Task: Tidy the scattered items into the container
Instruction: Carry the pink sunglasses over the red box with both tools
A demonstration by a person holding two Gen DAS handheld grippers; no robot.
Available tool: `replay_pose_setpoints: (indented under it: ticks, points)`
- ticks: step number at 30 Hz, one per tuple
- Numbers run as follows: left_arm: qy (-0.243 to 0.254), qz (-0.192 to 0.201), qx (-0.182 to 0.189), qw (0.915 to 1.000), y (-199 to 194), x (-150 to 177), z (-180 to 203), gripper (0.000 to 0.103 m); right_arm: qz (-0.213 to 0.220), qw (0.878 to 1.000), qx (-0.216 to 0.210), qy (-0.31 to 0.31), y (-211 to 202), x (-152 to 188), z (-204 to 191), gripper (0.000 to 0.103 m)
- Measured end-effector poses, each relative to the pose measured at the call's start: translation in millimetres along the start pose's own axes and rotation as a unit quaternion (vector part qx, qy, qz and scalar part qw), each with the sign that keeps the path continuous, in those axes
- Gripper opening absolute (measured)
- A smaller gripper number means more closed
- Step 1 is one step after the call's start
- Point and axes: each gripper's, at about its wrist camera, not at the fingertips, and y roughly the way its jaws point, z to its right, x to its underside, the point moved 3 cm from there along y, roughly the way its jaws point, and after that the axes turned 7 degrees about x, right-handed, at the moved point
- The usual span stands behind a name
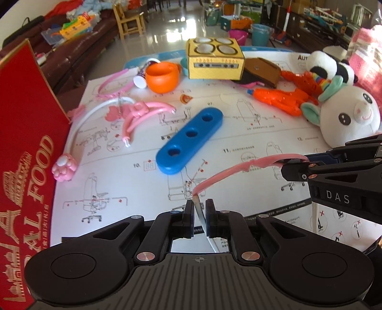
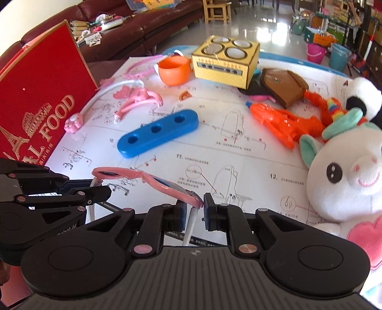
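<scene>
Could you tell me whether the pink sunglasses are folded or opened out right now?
Opened out: each gripper grips one white arm of the pink sunglasses, which stretch between the left gripper and the right gripper.

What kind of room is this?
Probably a home living room: a brown sofa along the wall, a wooden chair on a shiny floor, and toys like the plush unicorn on the table.

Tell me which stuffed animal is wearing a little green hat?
The white unicorn at the right, with mint ears and a pink heart on its chest. The panda behind it is black and white and has no hat.
</scene>
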Motion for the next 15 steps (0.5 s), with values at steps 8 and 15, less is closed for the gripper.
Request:
replay_pose_setpoints:
  ticks: [8,15]
  points:
    - [-0.039,0.055,-0.014,0.9976,-43,-14,-15,0.003,0.054,0.998,-0.013,-0.037,-34,-32,-15,0.017]
    - [-0.064,0.107,-0.03,0.9918,-88,-14,-32,0.003,0.093,0.993,-0.032,-0.064,-62,-52,-37,0.017]
